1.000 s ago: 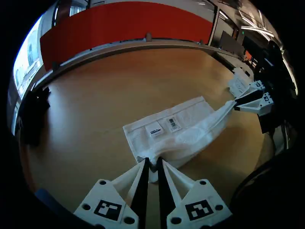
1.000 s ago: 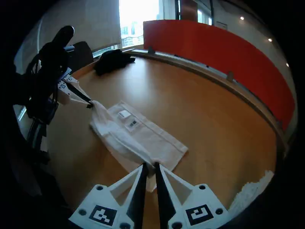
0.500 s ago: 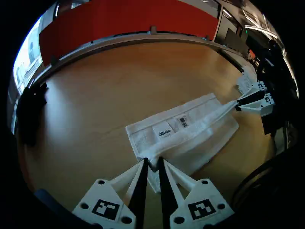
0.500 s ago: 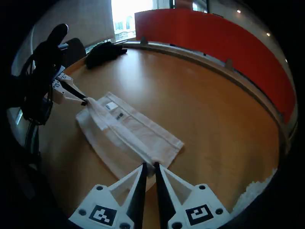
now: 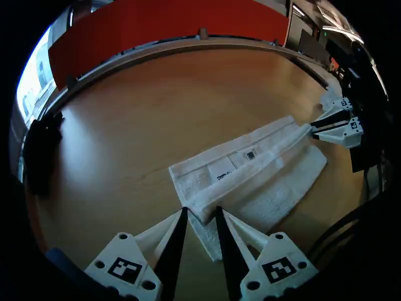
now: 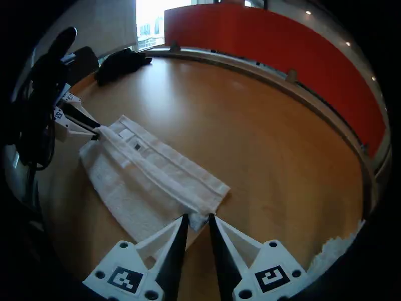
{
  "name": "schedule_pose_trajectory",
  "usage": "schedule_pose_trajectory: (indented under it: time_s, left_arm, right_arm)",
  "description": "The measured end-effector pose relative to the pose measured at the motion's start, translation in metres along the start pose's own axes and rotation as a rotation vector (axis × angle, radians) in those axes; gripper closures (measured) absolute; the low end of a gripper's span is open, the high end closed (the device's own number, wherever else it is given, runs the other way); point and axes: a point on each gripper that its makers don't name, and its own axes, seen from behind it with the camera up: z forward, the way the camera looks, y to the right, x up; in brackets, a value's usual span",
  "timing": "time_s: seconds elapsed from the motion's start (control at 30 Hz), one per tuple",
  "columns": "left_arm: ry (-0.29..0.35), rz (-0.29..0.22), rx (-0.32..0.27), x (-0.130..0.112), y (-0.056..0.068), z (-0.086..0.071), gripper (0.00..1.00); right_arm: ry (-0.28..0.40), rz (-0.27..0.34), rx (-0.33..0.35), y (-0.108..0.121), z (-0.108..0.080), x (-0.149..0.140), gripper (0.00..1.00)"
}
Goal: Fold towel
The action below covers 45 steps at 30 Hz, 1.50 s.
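Fingers of the left gripper (image 5: 199, 210) stood parted, the white towel's (image 5: 273, 183) turned-over corner lying loose between them, with no pinch evident. The right gripper (image 6: 196, 218) was the same: fingers spread and the opposite corner resting between them, apparently let go.

The towel lay flat on the wooden tabletop (image 5: 150, 110). One long edge had been laid over as a raised ridge along the middle, and the far strip with the labels (image 5: 223, 174) was uncovered.

Risks, as judged:
- Terry loops could snag on a fingertip as it withdraws, dragging the ridge back and undoing the fold.
- The ridge looked bunched rather than pressed, so it could slump unevenly.
- If the two ends were not drawn clear together, the laid edge could skew.

Count: one towel, two grippers, two labels, and one dark bundle (image 6: 120, 62) at the tabletop's far end.
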Motion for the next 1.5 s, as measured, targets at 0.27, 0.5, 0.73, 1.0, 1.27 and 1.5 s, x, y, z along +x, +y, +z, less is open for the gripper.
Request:
schedule_pose_trajectory:
  time_s: [0.27, 0.5, 0.73, 1.0, 1.27, 1.5]
  left_arm:
    - [0.001, 0.007, 0.017, 0.003, -0.006, 0.003, 0.60]
    - [0.013, 0.037, 0.049, 0.012, -0.016, 0.008, 0.56]
    - [0.028, 0.051, 0.086, 0.022, -0.027, 0.008, 0.39]
    - [0.038, 0.029, 0.104, 0.026, -0.034, 0.002, 0.19]
    - [0.040, 0.004, 0.102, 0.027, -0.036, -0.003, 0.03]
    - [0.039, -0.012, 0.098, 0.021, -0.034, -0.006, 0.02]
  right_arm:
    - [0.003, 0.008, -0.014, 0.004, 0.001, 0.003, 0.63]
    - [0.011, 0.018, -0.034, 0.012, 0.005, 0.009, 0.57]
    - [0.019, 0.007, -0.056, 0.021, 0.005, 0.016, 0.39]
    - [0.032, -0.002, -0.090, 0.030, 0.004, 0.023, 0.09]
    - [0.051, 0.001, -0.103, 0.032, 0.002, 0.028, 0.09]
    - [0.057, 0.002, -0.097, 0.026, -0.005, 0.026, 0.09]
